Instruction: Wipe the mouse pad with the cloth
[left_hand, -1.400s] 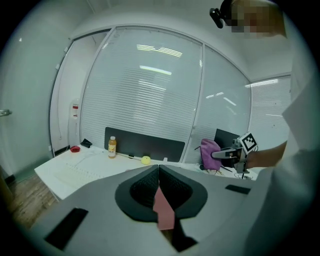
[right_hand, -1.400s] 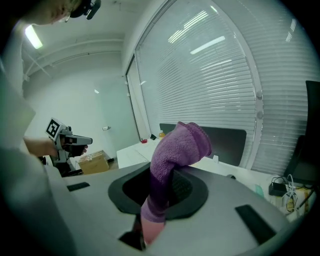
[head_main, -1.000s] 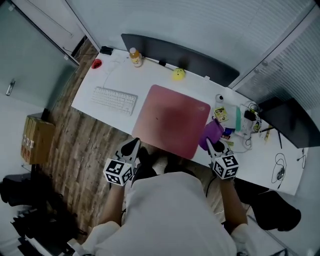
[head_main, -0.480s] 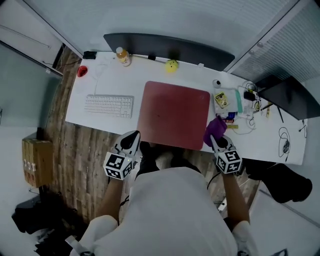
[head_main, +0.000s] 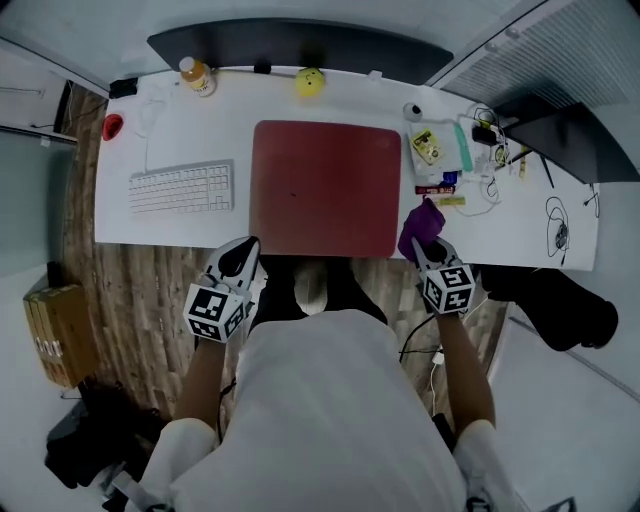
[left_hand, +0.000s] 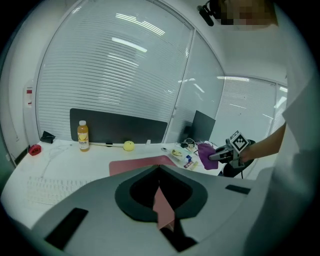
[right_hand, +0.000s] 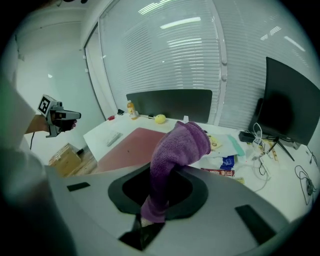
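The red mouse pad (head_main: 325, 188) lies flat in the middle of the white desk (head_main: 200, 225); it also shows as the mouse pad (left_hand: 142, 165) and the mouse pad (right_hand: 132, 147) in the two gripper views. My right gripper (head_main: 427, 250) hovers at the desk's front edge, just right of the pad's near right corner. It is shut on a purple cloth (head_main: 420, 228), and that cloth (right_hand: 180, 145) stands up between the jaws of the right gripper (right_hand: 167, 172). My left gripper (head_main: 241, 257) hangs off the front edge by the pad's near left corner. The left gripper (left_hand: 159, 171) is shut and holds nothing.
A white keyboard (head_main: 182, 187) lies left of the pad. Behind it are a red object (head_main: 113, 126), an orange bottle (head_main: 197, 76) and a yellow ball (head_main: 309, 82). Packets and cables (head_main: 445, 150) crowd the right side. A dark screen (head_main: 300, 45) lines the back.
The head view has swung, so the desk now lies square across the picture. Both grippers stay at the front edge, the right one still gripping the cloth.
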